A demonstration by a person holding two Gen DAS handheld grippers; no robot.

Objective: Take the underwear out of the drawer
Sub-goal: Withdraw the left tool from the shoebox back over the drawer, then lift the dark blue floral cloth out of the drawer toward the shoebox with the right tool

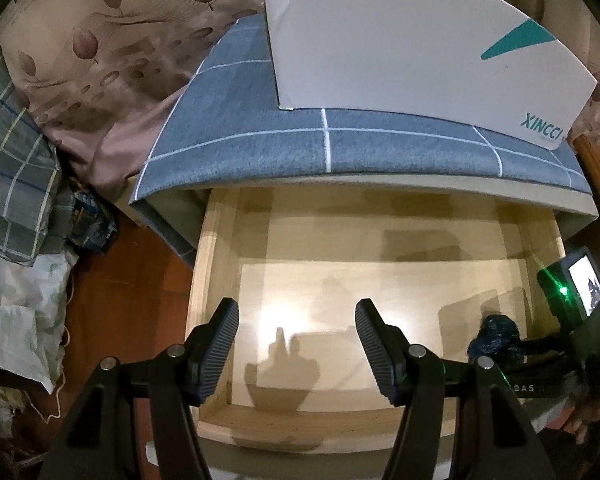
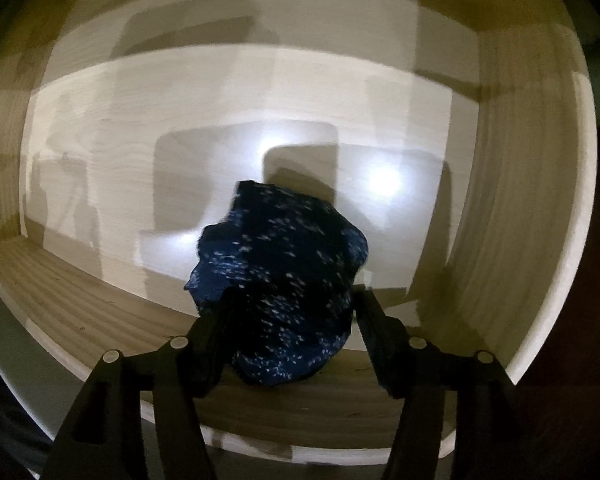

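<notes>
The pale wooden drawer [image 1: 216,248] is pulled open below a blue checked cabinet top. My left gripper [image 1: 296,320] is open and empty, hovering over the drawer's front half. My right gripper [image 2: 290,300] is shut on a bunched dark blue speckled underwear [image 2: 284,272], held above the drawer floor [image 2: 140,168] near the front wall. In the left wrist view the underwear [image 1: 496,338] and the right gripper's body show at the drawer's right side. The rest of the drawer floor shows only shadows and light spots.
A white XINCCI box [image 1: 400,36] lies on the blue checked top [image 1: 240,140]. Floral bedding [image 1: 100,60], a plaid cloth [image 1: 12,152] and white bags [image 1: 20,312] pile on the left over a red-brown floor [image 1: 148,280].
</notes>
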